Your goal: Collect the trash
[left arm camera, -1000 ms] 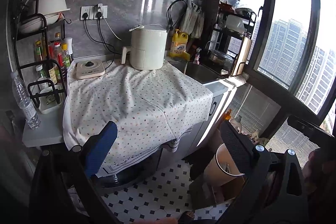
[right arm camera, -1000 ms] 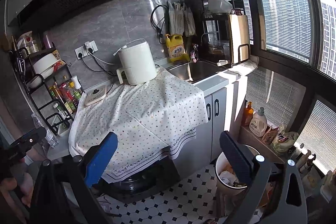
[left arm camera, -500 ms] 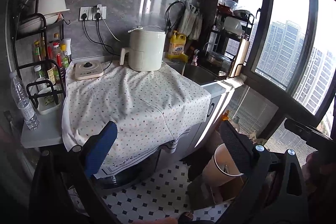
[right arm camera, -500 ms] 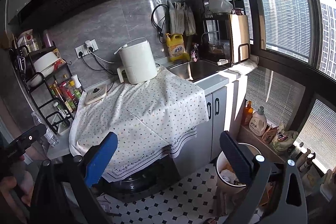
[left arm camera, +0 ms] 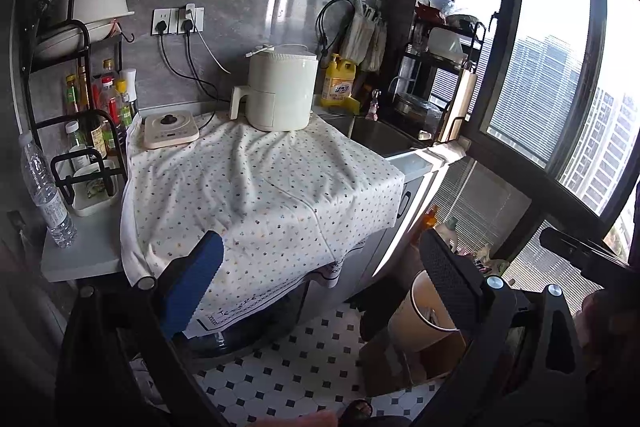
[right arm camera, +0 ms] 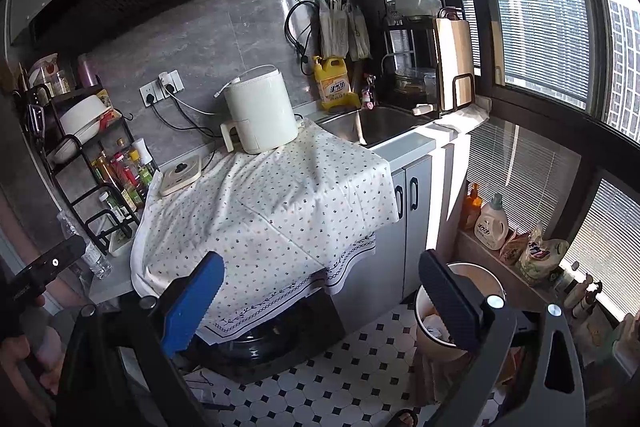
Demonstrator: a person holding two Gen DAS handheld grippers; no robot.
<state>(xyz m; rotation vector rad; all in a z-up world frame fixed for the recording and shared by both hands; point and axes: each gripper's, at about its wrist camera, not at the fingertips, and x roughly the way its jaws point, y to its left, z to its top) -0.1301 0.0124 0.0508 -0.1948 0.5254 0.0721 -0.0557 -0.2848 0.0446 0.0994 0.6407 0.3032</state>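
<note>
Both grippers are spread wide with nothing between the pads: our left gripper (left arm camera: 320, 287) and our right gripper (right arm camera: 320, 291) hang out in front of the counter, up above the tiled floor (right arm camera: 332, 383). We're looking at a dotted cloth (left arm camera: 260, 187) draped over the counter, with a white air fryer (left arm camera: 280, 91) standing at its back edge and a small induction cooker (left arm camera: 170, 129) off to the left of it. For trash, we've got the bin (right arm camera: 436, 331) on the floor by the window, right of the cabinet doors (right arm camera: 404, 227), with some crumpled stuff inside. It sits partly behind the right gripper's black finger in both views.
</note>
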